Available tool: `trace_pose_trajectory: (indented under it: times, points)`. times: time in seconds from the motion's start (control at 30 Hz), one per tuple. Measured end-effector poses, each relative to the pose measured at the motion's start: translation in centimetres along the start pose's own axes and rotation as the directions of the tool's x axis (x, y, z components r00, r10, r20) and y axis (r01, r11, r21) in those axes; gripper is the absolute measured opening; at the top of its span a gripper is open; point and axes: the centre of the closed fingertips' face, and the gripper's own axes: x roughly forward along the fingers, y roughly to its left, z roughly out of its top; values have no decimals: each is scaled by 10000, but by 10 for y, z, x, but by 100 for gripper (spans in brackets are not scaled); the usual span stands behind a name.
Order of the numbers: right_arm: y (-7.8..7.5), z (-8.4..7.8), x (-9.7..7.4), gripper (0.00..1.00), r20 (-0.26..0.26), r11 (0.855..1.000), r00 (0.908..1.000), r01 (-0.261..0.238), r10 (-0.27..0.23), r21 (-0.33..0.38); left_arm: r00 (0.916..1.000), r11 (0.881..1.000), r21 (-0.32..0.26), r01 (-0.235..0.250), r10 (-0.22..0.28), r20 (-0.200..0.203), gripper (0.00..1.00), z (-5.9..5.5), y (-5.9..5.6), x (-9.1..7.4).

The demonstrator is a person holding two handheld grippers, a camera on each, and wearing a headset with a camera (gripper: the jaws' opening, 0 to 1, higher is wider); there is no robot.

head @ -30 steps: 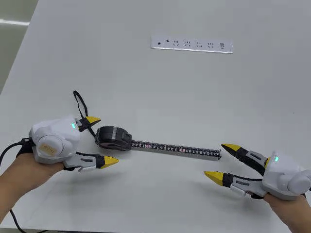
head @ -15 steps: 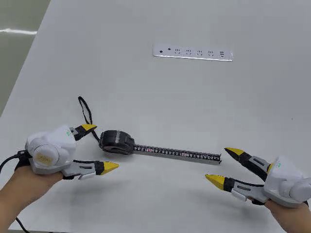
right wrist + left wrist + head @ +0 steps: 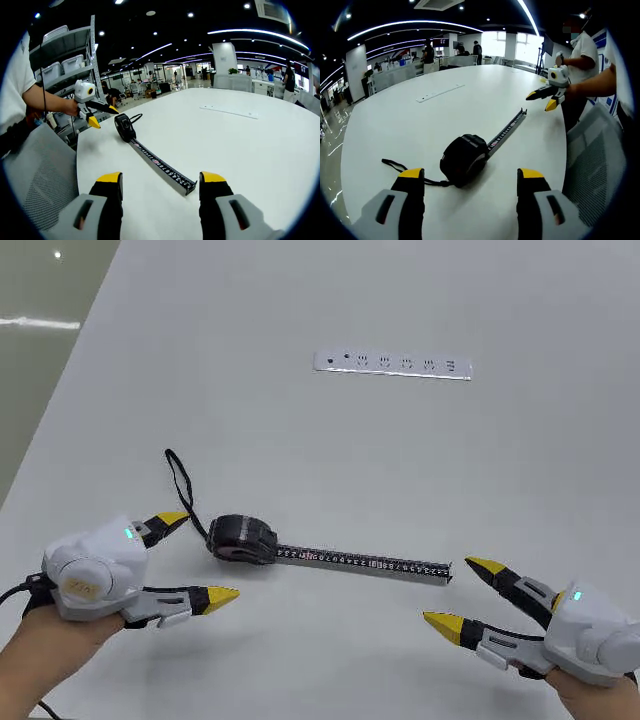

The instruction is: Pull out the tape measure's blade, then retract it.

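A black tape measure (image 3: 241, 538) lies on the white table (image 3: 330, 450), its blade (image 3: 362, 563) drawn out to the right and lying flat; a black wrist strap (image 3: 182, 480) trails off behind the case. My left gripper (image 3: 197, 558) stands open just left of the case (image 3: 465, 157), not touching it. My right gripper (image 3: 465, 592) is open a little short of the blade's end hook (image 3: 188, 187), jaws either side of its line, nothing held. Across the table, the left gripper (image 3: 102, 115) appears in the right gripper view and the right gripper (image 3: 540, 98) in the left gripper view.
A white power strip (image 3: 392, 365) lies flat further back on the table. The table's near edge runs just under both hands. A grey mesh chair (image 3: 600, 165) stands beside the table. People stand at far desks in the room behind.
Both grippers have drawn back slightly from the tape measure, the left one down and left of the case. The tape measure lies as before, blade still out.
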Motion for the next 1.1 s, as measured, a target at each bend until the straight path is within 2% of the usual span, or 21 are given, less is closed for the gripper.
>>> trace_pose_trajectory:
  times: [0.63,0.77,1.1]
  points:
    - [9,0,-22,63,111,9979,9979,639,-639,39,9977,9953,-772,-580,605,310,74,-8,-5,-21]
    - [12,0,-26,63,201,9972,9971,728,-731,167,9972,9937,-910,-658,687,293,75,-13,-10,-25]
    - [16,-3,-34,64,249,9957,9956,897,-903,211,9948,9885,-1204,-914,960,333,75,-25,-10,-37]
